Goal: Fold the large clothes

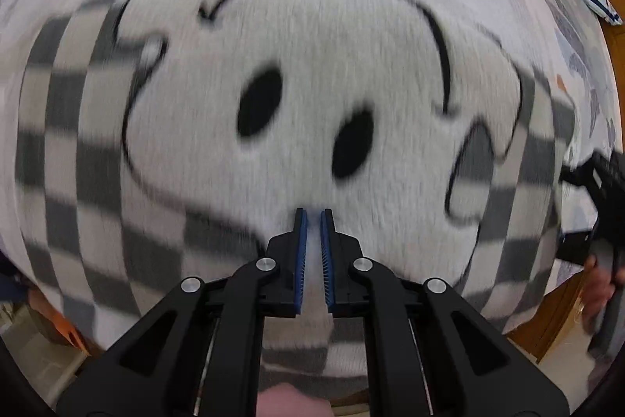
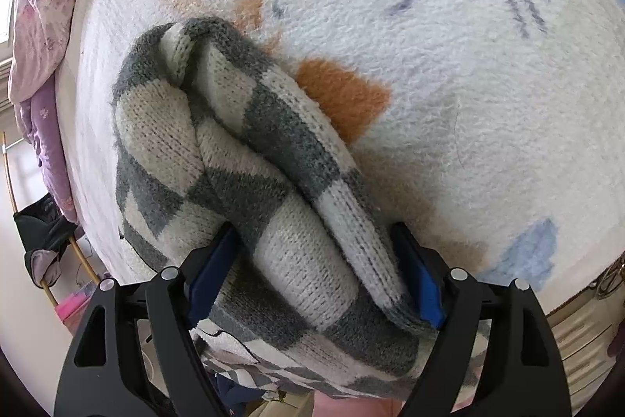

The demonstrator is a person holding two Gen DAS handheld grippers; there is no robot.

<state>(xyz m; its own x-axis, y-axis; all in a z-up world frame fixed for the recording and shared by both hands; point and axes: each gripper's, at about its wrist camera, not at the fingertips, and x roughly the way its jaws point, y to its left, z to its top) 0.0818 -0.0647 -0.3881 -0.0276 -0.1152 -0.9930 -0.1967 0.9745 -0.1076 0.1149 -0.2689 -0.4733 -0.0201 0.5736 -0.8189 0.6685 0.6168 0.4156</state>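
A grey and white checkered knit sweater (image 1: 312, 65) with a big white cartoon face lies spread on the bed, blurred by motion. My left gripper (image 1: 313, 217) hovers over its lower middle, jaws nearly closed with a thin gap and nothing between them. In the right wrist view, my right gripper (image 2: 314, 237) is shut on a bunched, folded part of the sweater (image 2: 273, 182), likely a sleeve, held over the bed cover. The right gripper also shows at the right edge of the left wrist view (image 1: 597, 206).
The bed is covered by a white fleece blanket (image 2: 468, 85) with orange and blue prints. Purple floral bedding (image 2: 43, 26) lies at the far left edge. A chair with dark clothes (image 2: 43, 237) stands beside the bed. Wooden floor (image 1: 562, 311) shows beyond the bed edge.
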